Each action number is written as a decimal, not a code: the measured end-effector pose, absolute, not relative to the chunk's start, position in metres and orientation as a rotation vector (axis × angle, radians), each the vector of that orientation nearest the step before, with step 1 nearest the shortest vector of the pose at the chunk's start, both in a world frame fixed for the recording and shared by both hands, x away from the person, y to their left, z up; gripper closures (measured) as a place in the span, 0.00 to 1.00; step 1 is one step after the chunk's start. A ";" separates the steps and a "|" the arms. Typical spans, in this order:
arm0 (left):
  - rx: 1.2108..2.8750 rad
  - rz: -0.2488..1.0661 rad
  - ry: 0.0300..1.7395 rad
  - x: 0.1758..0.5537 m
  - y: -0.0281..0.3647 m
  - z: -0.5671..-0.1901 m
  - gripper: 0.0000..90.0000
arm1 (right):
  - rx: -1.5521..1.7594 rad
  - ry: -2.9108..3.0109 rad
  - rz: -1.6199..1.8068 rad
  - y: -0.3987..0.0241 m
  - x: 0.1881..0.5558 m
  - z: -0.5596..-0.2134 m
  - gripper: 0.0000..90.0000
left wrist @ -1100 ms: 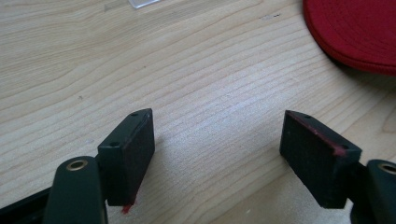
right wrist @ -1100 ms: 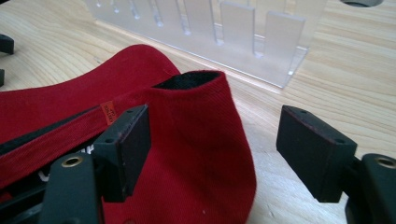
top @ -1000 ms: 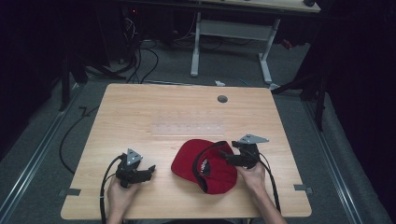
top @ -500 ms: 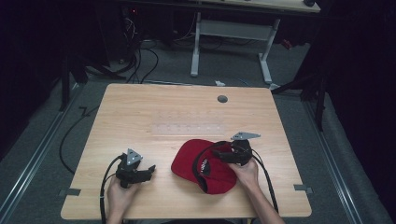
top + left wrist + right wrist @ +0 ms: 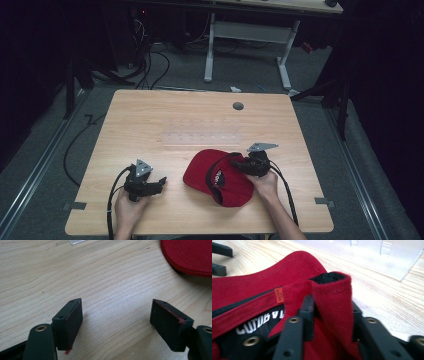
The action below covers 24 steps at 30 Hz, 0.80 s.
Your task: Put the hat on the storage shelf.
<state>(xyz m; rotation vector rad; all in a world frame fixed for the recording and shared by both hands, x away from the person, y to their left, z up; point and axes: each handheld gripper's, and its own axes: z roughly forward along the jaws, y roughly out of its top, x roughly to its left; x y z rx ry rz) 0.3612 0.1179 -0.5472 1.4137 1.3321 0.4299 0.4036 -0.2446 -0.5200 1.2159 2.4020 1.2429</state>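
Currently the red cap (image 5: 220, 175) lies upside down on the wooden table (image 5: 150, 115), near its front edge and right of centre, opening upward. The right gripper (image 5: 240, 166) has just been closing its jaws; in the right gripper view they pinch a raised fold of the cap's rear rim (image 5: 332, 290) between them. The left gripper (image 5: 159, 182) rests low over the table to the left of the cap, apart from it, jaws spread wide with bare wood between them. A clear plastic sheet (image 5: 202, 137) lies flat beyond the cap
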 end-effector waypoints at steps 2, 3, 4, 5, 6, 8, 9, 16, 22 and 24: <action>1.415 0.428 1.332 0.361 0.118 -0.547 0.29 | 1.195 2.412 1.250 -0.247 0.403 -0.518 0.87; 1.415 0.428 1.332 0.361 0.118 -0.547 0.30 | 1.195 2.412 1.250 -0.247 0.403 -0.518 0.87; 1.416 0.429 1.329 0.361 0.118 -0.547 0.30 | 1.186 2.418 1.259 -0.248 0.401 -0.516 0.91; 1.418 0.424 1.325 0.360 0.118 -0.547 0.31 | 1.170 2.422 1.260 -0.249 0.400 -0.515 0.92; 1.418 0.424 1.325 0.360 0.118 -0.547 0.31 | 1.169 2.426 1.263 -0.249 0.399 -0.513 0.92; 1.418 0.423 1.323 0.360 0.117 -0.547 0.32 | 1.152 2.438 1.271 -0.250 0.397 -0.512 0.93; 1.418 0.423 1.323 0.360 0.117 -0.547 0.32 | 1.152 2.438 1.271 -0.250 0.397 -0.512 0.93; 1.418 0.417 1.319 0.360 0.117 -0.547 0.33 | 1.157 2.447 1.337 -0.253 0.386 -0.498 0.94; 1.422 0.414 1.316 0.359 0.117 -0.547 0.33 | 1.188 2.419 1.419 -0.257 0.376 -0.478 0.95; 1.422 0.414 1.316 0.359 0.117 -0.547 0.33 | 1.184 2.411 1.433 -0.257 0.374 -0.471 0.95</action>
